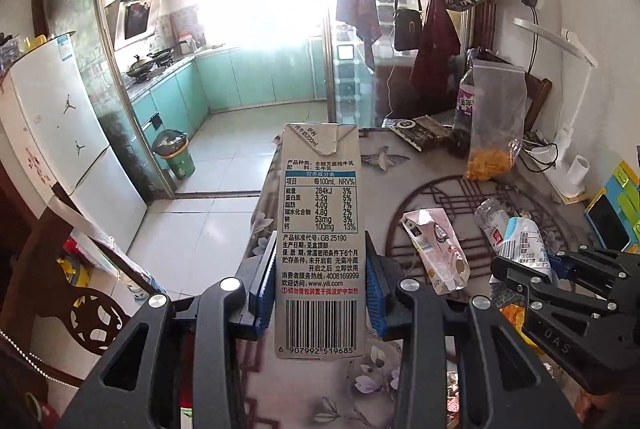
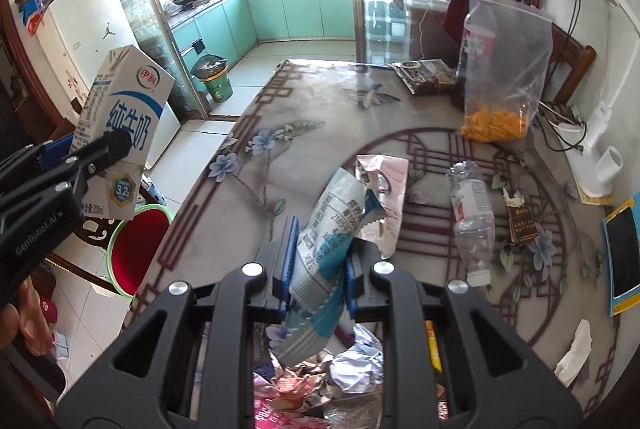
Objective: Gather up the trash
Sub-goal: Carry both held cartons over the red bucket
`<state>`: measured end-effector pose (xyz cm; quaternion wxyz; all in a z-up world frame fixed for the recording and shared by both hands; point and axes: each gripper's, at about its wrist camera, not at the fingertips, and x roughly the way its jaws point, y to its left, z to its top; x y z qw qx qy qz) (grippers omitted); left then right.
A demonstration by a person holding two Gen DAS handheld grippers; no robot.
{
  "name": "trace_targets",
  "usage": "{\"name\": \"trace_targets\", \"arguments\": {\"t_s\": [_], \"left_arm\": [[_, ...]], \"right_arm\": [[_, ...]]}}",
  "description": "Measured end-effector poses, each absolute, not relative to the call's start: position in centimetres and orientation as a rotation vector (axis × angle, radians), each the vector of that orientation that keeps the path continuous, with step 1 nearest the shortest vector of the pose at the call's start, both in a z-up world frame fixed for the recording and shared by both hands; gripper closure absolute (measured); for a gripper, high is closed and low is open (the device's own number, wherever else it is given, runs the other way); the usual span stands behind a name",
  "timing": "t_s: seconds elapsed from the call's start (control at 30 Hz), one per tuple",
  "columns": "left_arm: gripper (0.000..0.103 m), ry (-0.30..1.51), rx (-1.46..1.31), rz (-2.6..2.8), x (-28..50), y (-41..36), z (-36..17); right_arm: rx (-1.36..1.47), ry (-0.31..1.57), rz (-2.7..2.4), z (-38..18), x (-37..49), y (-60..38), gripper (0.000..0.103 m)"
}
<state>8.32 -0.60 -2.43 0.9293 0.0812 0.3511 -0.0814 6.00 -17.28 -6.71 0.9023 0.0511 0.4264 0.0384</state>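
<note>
My left gripper [image 1: 320, 287] is shut on a white milk carton [image 1: 320, 229], held upright above the table's left edge; the carton also shows in the right wrist view [image 2: 120, 125], above a red bin [image 2: 136, 249]. My right gripper [image 2: 318, 269] is shut on a crumpled white and blue milk pouch [image 2: 328, 229], held over the table; the pouch shows in the left wrist view [image 1: 520, 241] too. On the table lie a pink torn pouch [image 2: 386, 189], a crushed clear bottle [image 2: 472, 217], a brown wrapper [image 2: 520, 225] and a heap of crumpled wrappers [image 2: 340, 369].
A zip bag with orange snacks [image 2: 500, 77], a drink bottle [image 2: 476, 33] and a dark packet [image 2: 424, 75] stand at the table's far end. A phone [image 2: 624, 253] and tissue [image 2: 576, 353] lie at right. A green trash can [image 2: 212, 77] stands on the kitchen floor.
</note>
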Motion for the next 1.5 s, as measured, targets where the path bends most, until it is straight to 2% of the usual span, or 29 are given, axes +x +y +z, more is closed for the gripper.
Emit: {"name": "trace_targets", "arguments": {"t_s": [0.4, 0.83, 1.1, 1.5], "left_arm": [[0.068, 0.658, 0.085, -0.08, 6.9, 7.0, 0.4], [0.068, 0.659, 0.035, 0.001, 7.2, 15.0, 0.5], [0.068, 0.698, 0.024, 0.044, 7.8, 19.6, -1.1], [0.068, 0.849, 0.005, 0.12, 9.2, 27.1, -6.7]], "right_arm": [[0.037, 0.861, 0.157, -5.3, 6.4, -10.3, 0.083], [-0.003, 0.867, 0.232, -5.1, 7.7, -2.5, 0.083], [-0.024, 0.879, 0.278, -5.4, 9.0, 2.7, 0.083], [-0.076, 0.889, 0.31, -5.9, 10.9, 10.5, 0.082]]}}
